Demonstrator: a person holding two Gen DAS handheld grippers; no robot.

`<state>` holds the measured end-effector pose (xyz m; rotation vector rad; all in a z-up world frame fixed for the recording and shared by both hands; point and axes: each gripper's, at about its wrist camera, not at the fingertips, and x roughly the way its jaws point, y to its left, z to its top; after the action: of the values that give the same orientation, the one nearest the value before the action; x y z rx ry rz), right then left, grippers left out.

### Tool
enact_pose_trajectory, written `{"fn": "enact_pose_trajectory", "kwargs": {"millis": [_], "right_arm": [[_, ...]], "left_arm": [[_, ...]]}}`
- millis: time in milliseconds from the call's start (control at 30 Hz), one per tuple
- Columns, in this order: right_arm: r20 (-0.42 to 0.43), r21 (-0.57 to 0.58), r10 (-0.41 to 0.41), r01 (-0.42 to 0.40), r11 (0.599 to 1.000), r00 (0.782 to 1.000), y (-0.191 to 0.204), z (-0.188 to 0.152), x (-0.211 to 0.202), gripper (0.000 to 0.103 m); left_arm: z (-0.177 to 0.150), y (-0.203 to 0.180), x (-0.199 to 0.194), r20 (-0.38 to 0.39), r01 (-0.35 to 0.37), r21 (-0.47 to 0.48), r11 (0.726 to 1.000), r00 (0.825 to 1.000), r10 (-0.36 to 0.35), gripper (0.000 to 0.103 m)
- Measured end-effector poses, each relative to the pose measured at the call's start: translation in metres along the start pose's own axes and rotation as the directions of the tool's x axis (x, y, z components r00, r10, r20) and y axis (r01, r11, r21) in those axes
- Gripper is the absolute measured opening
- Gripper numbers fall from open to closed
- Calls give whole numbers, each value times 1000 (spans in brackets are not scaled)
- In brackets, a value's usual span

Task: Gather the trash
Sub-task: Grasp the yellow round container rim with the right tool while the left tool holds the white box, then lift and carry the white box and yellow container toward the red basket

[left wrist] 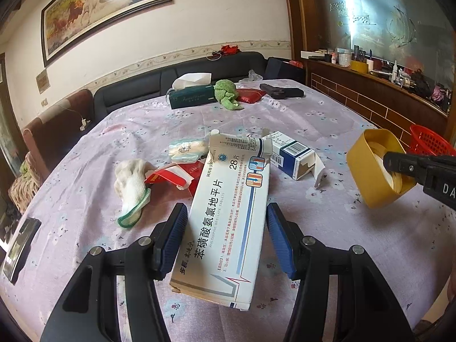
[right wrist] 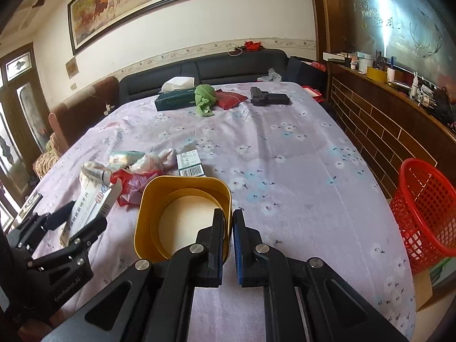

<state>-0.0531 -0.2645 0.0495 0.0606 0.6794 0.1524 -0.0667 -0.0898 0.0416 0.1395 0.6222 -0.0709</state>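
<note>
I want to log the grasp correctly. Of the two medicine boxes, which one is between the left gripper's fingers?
The long white medicine box, printed with large Chinese characters, sits in the left gripper. The smaller blue-and-white box lies on the tablecloth behind it.

Black gripper (right wrist: 228, 222) frames, silver round screws, ribbed blue pads (left wrist: 275, 225) lining the fingers

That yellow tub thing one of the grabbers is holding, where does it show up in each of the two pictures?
Left wrist view: the yellow tub is at the right edge, lifted over the table, its wall pinched by the right gripper.
Right wrist view: the tub is at lower centre, just ahead of that gripper's shut fingers.
Shared landmark: the red basket, right of the tub in both.
</note>
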Motion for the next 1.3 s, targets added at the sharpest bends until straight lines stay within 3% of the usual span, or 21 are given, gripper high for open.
{"fn": "enact_pose_trajectory", "kwargs": {"millis": [700,1300], "right_arm": [[42,-96,-157,160,982,987,10,-6,-3,7],[40,-101,-173,176,979,984,6,-8,-3,7]], "left_arm": [[0,0,-5,6,5,1,1000,1000,-5,56],[3,-5,-5,0,19,8,1000,1000,-19,56]]}}
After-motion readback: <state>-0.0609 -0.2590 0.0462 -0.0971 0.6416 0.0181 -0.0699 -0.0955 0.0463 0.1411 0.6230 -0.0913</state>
